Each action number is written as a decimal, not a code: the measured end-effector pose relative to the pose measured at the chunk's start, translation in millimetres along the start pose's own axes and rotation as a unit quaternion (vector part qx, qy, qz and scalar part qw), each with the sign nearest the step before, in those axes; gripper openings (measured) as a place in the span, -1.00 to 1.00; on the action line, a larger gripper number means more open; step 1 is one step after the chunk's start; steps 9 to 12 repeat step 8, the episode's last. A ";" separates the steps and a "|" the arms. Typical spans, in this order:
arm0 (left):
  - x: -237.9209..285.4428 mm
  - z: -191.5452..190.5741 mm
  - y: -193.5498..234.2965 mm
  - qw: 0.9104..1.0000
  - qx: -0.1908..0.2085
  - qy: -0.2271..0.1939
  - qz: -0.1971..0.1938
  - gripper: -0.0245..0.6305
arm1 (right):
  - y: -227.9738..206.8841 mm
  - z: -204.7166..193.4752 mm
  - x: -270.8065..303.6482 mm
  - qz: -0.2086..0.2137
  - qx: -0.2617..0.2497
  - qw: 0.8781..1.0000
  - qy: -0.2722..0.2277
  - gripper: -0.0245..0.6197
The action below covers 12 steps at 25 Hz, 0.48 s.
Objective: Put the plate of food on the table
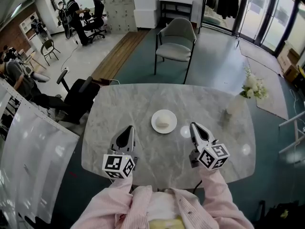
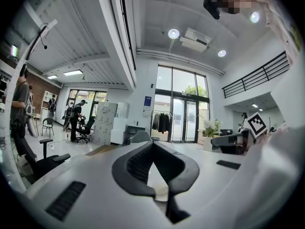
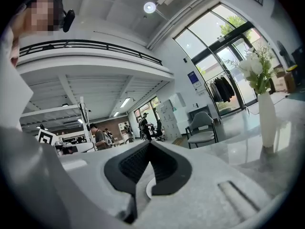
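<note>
The plate of food (image 1: 164,121) is seen resting on the marble surface (image 1: 138,97), just ahead of the left gripper (image 1: 128,129) and right gripper (image 1: 195,127). Both sets of jaws are pressed together on nothing. If either gripper is swung carelessly, the plate could be shoved or the flower vase (image 1: 234,105) toppled.

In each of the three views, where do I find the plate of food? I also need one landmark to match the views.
Head view: the plate of food is in the middle of the table.
Left gripper view: low centre, a sliver seen under the closed jaws.
Right gripper view: low centre, a sliver under the closed jaws.
Shared landmark: the flower vase.
</note>
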<state>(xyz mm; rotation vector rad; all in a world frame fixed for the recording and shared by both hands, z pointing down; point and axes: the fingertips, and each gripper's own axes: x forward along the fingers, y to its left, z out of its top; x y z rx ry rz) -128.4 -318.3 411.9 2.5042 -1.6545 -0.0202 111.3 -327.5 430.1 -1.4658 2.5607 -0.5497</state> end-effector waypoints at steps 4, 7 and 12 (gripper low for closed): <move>0.6 0.7 0.3 1.000 0.001 -0.001 0.002 -0.95 | -2.9 1.0 -0.6 -0.003 -0.003 1.000 -0.001 -0.91; 2.5 -2.1 0.1 1.000 0.003 0.000 0.003 -0.95 | -7.2 -1.5 -0.8 -0.006 -0.006 1.000 0.000 -0.91; 3.1 -2.9 0.1 1.000 0.004 0.000 0.003 -0.95 | -8.5 -2.4 -0.9 -0.007 -0.007 1.000 0.000 -0.91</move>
